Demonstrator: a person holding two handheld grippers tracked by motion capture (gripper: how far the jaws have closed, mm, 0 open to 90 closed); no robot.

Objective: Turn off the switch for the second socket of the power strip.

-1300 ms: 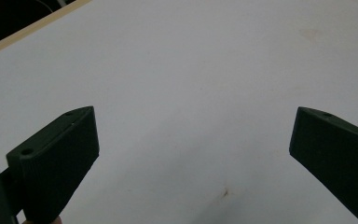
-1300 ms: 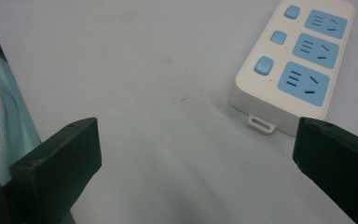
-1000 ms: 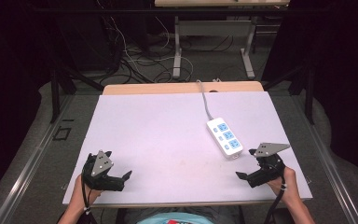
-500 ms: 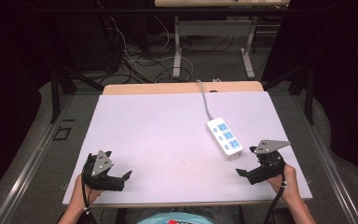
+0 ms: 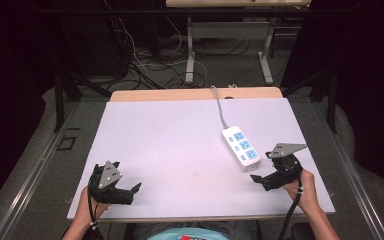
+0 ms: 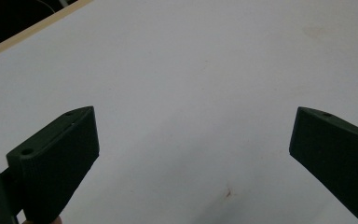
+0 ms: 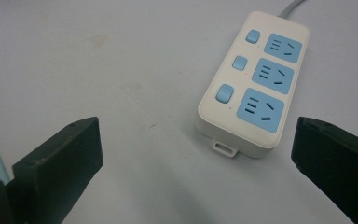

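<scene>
A white power strip (image 5: 240, 146) with three blue sockets and three blue buttons lies on the right half of the white table (image 5: 180, 145); its grey cord (image 5: 220, 107) runs off toward the far edge. In the right gripper view the power strip (image 7: 254, 84) lies just ahead of the jaws, between them and right of centre. My right gripper (image 5: 258, 178) is open, held low just in front of the strip's near end. My left gripper (image 5: 132, 190) is open near the front left corner, with bare table between its jaws in the left gripper view (image 6: 191, 154).
The table's wooden far edge (image 5: 195, 94) shows behind the white surface. Beyond it on the floor are tangled cables (image 5: 145, 65) and the metal legs of another table (image 5: 192, 55). A metal rail (image 5: 25, 180) runs along the left side.
My right gripper has shifted slightly forward and left, toward the near end of the power strip. The left gripper has stayed where it was.
</scene>
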